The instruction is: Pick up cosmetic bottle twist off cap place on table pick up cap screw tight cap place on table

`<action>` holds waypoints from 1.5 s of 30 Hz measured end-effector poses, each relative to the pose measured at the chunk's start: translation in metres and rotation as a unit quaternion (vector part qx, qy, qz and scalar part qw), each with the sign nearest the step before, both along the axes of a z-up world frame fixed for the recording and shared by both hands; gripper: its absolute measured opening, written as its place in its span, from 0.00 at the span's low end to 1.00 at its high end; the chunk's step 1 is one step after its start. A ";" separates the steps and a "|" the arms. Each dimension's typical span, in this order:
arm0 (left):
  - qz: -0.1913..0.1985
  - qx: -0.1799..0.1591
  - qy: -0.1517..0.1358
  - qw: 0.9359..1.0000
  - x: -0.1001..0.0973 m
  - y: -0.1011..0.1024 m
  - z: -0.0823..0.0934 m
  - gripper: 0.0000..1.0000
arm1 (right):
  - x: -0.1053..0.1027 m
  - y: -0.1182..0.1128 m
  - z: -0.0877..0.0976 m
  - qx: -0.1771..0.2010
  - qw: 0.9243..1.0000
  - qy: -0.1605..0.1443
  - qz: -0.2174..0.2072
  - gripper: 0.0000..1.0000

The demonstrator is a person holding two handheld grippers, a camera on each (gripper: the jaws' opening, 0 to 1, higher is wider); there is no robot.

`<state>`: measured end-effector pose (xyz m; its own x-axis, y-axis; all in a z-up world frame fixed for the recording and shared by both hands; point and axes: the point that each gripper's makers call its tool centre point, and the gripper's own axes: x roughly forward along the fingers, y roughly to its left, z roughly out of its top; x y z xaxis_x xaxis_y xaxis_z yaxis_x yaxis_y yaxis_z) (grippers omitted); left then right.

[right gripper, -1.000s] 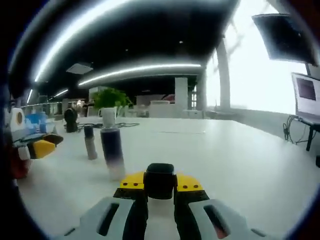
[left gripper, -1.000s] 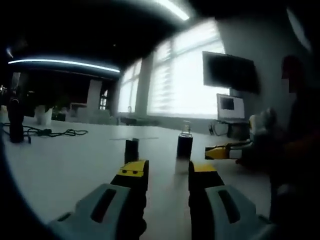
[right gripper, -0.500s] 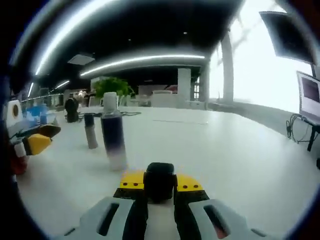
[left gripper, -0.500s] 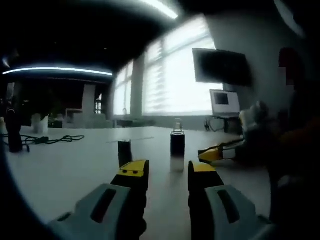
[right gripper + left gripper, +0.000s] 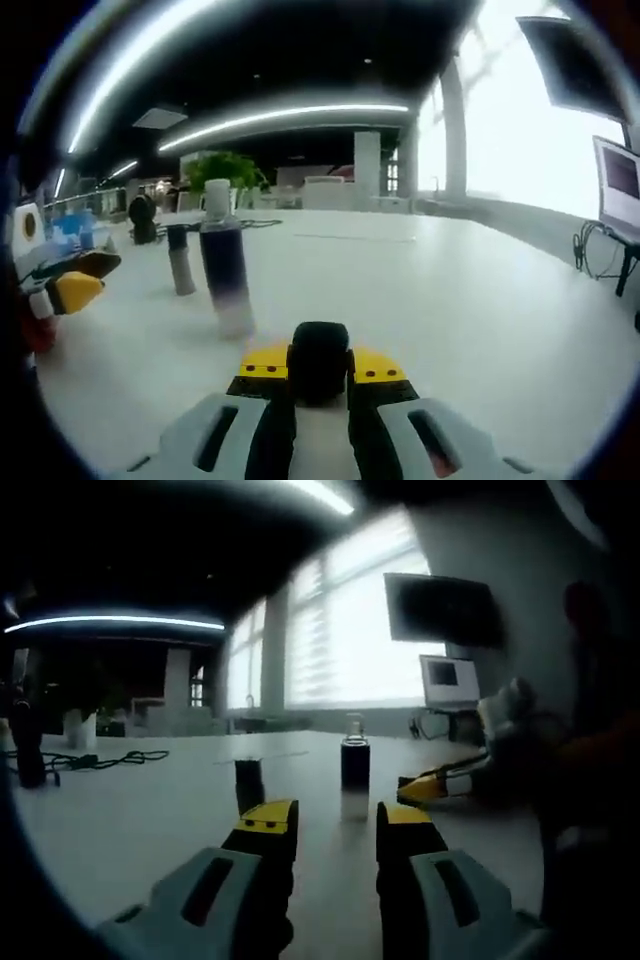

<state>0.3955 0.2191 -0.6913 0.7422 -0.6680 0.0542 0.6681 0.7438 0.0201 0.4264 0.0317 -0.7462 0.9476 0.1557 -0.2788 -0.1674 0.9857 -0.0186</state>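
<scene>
The right claw (image 5: 319,368) is clamped on the black cap (image 5: 319,360). The left claw (image 5: 334,818) hangs apart, holding nothing. The uncapped bottle (image 5: 226,268) stands upright on the white surface (image 5: 480,310). A slim tube (image 5: 180,261) stands just beside it, and cables (image 5: 95,760) lie farther off. Lowered off-centre, the cap could probably tip the bottle.

The cosmetic bottle (image 5: 225,277) looms nearer the right gripper (image 5: 319,368) — its cap (image 5: 319,362) clamped throughout.

An open-plan office — long white counter (image 5: 480,300), wall-mounted screen (image 5: 440,610), a monitor (image 5: 450,683), ceiling strip lights (image 5: 280,118), big windows (image 5: 345,640).
</scene>
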 end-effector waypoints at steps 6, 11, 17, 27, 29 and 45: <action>0.001 -0.001 0.002 1.000 0.000 0.000 0.000 0.21 | -0.002 0.003 0.003 0.006 1.000 -0.007 0.008 0.27; 0.003 -0.006 0.004 1.000 0.001 0.002 0.000 0.21 | -0.006 0.004 0.024 0.019 0.998 -0.063 0.024 0.33; 0.004 -0.007 0.001 1.000 0.001 0.002 0.002 0.21 | -0.018 0.011 0.042 0.011 0.992 -0.120 0.040 0.34; 0.003 -0.014 0.005 1.000 0.002 0.003 0.002 0.21 | -0.036 0.028 0.065 0.038 0.980 -0.174 0.091 0.34; 0.006 -0.020 0.007 1.000 0.002 0.005 0.003 0.21 | -0.041 0.028 0.068 0.029 0.977 -0.187 0.094 0.33; 0.016 -0.038 0.005 0.999 0.003 0.011 0.008 0.24 | -0.054 0.020 0.068 0.026 0.976 -0.197 0.093 0.30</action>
